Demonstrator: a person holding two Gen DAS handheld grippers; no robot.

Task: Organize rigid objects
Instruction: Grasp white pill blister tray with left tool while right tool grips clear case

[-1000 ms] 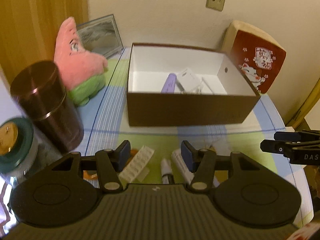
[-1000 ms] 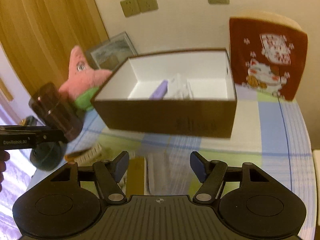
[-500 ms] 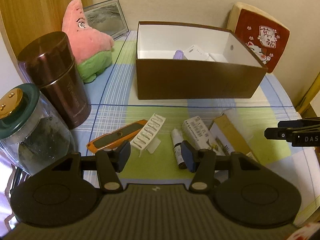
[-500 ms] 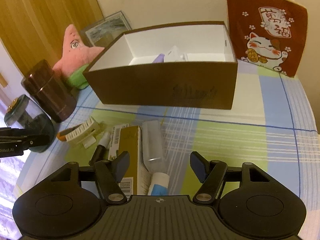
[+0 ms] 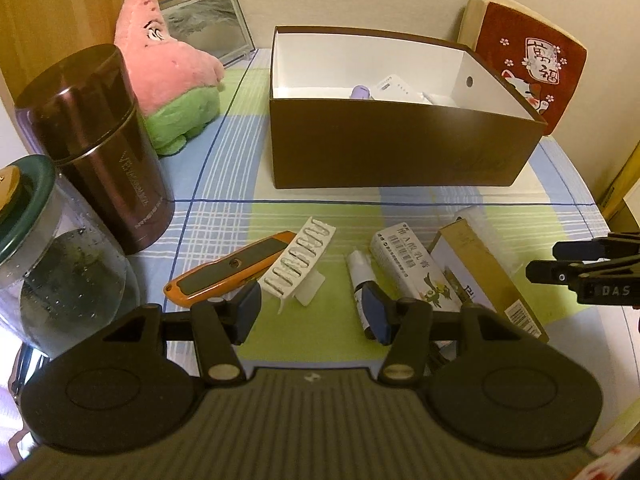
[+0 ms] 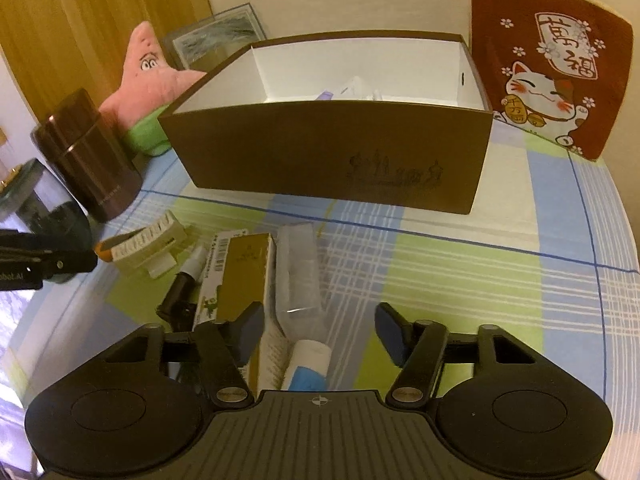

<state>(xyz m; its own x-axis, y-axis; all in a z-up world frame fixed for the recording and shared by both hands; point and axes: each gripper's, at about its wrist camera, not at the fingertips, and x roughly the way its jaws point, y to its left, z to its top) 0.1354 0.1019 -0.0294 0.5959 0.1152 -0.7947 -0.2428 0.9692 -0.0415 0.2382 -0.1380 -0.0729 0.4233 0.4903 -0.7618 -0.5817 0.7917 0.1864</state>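
Note:
An open brown box [image 5: 400, 152] [image 6: 332, 156] stands mid-table with a purple tube [image 5: 361, 91] and white packs inside. In front of it lie an orange utility knife [image 5: 228, 268], a white ridged clip [image 5: 302, 262], a small dark-capped bottle [image 5: 360, 270], a white carton [image 5: 412, 264], a gold box [image 5: 488, 276] [image 6: 244, 272] and a clear tube with a white cap [image 6: 302, 280]. My left gripper [image 5: 312, 314] is open and empty above the clip and bottle. My right gripper [image 6: 320, 332] is open and empty, low over the clear tube.
A dark metal canister [image 5: 100, 140] and a glass jar with a green lid [image 5: 44, 256] stand at the left. A pink star plush [image 5: 168, 68] and a picture frame [image 5: 208, 20] sit behind them. A red cat cushion [image 6: 552, 64] leans at the back right.
Both grippers have pulled back and tilted down from the box toward the loose items on the near side of the table. Both stayed open and empty.

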